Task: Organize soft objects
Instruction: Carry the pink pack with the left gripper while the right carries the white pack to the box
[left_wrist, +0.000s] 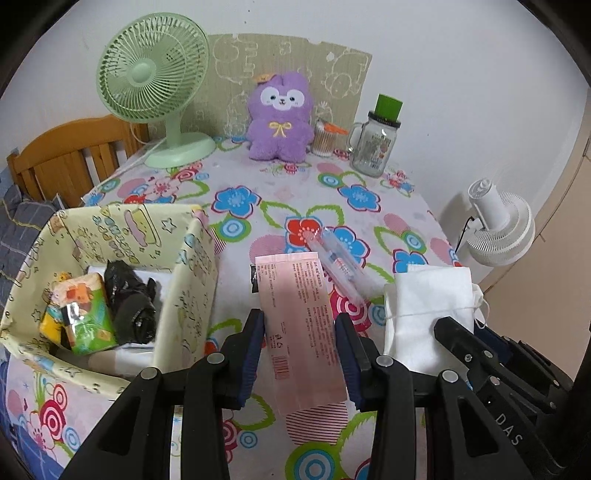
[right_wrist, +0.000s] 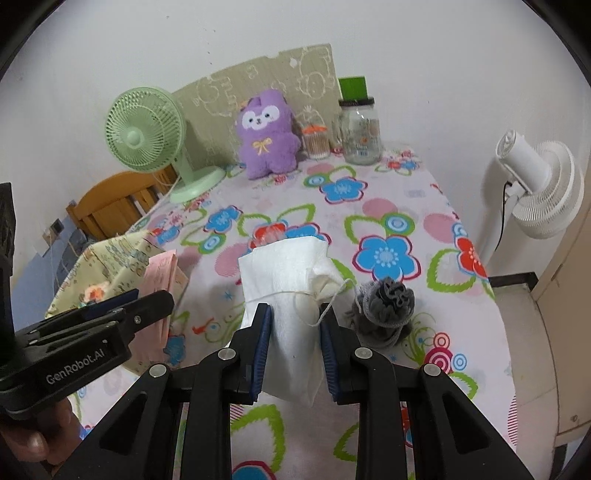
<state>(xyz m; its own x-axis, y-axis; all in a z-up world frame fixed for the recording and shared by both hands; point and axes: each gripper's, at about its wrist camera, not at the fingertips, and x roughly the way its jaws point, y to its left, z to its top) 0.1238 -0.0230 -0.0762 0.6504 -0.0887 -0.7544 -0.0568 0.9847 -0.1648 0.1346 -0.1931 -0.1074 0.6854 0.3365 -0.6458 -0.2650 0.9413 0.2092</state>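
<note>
Soft objects are being gathered into a fabric storage box (left_wrist: 110, 236), and the job is judged partly done. Between the jaws of the left gripper (left_wrist: 300, 321) a flat pink packet (left_wrist: 299, 325) is clamped, the blue pads pressing on its two long edges; its far end is tilted up and away from the jaws. Between the jaws of the right gripper (right_wrist: 295, 321) a white drawstring pouch (right_wrist: 288, 280) is pinched, the jaws being as closed as the cloth allows, with the string looped across the right-hand pad. Both items are held off the flowered tablecloth (right_wrist: 388, 221).

Just right of the right gripper's jaws, a grey bundle that looks like a rolled sock (right_wrist: 386, 306) lies on the cloth, not yet picked up. Just beyond the left gripper's jaws, a clear plastic sleeve (left_wrist: 334, 266) holding something small is seen, touching the packet's far end. To the left of those jaws the box stands open, and a green tissue pack (left_wrist: 86, 314) and a black crumpled item (left_wrist: 129, 302) are already inside it.

Farther ahead, against the wall, a purple plush toy (left_wrist: 279, 118), a green desk fan (left_wrist: 155, 85) and a glass jar (left_wrist: 373, 144) are seen. Whether the plush is to be boxed cannot be told.
</note>
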